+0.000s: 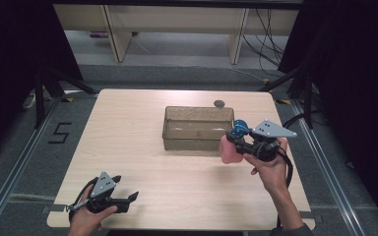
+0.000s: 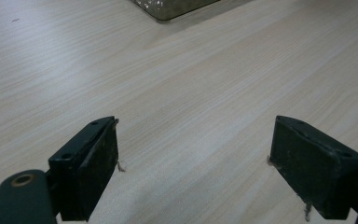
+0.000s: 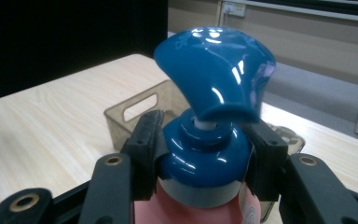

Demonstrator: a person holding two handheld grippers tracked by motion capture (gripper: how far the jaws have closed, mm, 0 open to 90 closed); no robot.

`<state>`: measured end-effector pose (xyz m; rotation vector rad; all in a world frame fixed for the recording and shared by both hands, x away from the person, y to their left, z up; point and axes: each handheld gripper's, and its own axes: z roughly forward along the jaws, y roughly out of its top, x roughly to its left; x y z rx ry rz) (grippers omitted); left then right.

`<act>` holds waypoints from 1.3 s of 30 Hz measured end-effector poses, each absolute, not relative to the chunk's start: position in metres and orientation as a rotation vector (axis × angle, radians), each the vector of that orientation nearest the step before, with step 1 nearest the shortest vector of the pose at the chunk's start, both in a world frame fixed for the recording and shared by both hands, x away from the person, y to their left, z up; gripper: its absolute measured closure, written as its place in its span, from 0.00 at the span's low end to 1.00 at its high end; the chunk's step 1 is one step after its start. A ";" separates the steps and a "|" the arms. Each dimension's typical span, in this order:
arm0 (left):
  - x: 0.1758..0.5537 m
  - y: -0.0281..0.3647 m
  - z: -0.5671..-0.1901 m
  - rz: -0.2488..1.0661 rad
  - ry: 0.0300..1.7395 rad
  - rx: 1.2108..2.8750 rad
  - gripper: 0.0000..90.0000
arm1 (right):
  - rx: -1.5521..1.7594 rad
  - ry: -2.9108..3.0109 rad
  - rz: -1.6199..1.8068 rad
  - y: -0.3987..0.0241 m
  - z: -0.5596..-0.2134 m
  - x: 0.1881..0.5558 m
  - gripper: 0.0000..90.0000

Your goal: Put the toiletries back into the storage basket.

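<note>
Pink pump bottle (image 1: 230,150) upright, blue pump head (image 3: 214,70) topmost.

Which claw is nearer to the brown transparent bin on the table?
Right. The right claw, shut on the pink pump bottle, is just beside the bin, at its right front corner. The left claw, open, is far off at the table's near edge.

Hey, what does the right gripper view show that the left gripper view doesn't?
The right gripper view shows the right gripper with its fingers clamped on the blue collar of a pink pump bottle, and the handle slot of the clear bin.

The left gripper view shows the left gripper open over bare wood, nothing between its fingers.

Both show the wooden table and part of the bin.
</note>
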<state>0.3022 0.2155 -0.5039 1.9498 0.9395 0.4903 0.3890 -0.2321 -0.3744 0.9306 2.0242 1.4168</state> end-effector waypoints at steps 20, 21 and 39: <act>0.302 0.215 -0.504 0.484 0.944 1.953 0.17 | 0.927 1.967 1.407 -0.231 -0.354 0.425 0.60; 0.303 0.215 -0.504 0.480 0.940 1.943 0.17 | 0.934 1.969 1.404 -0.230 -0.353 0.427 0.60; 0.303 0.216 -0.505 0.479 0.950 1.952 0.17 | 0.992 1.971 1.386 -0.224 -0.354 0.469 0.60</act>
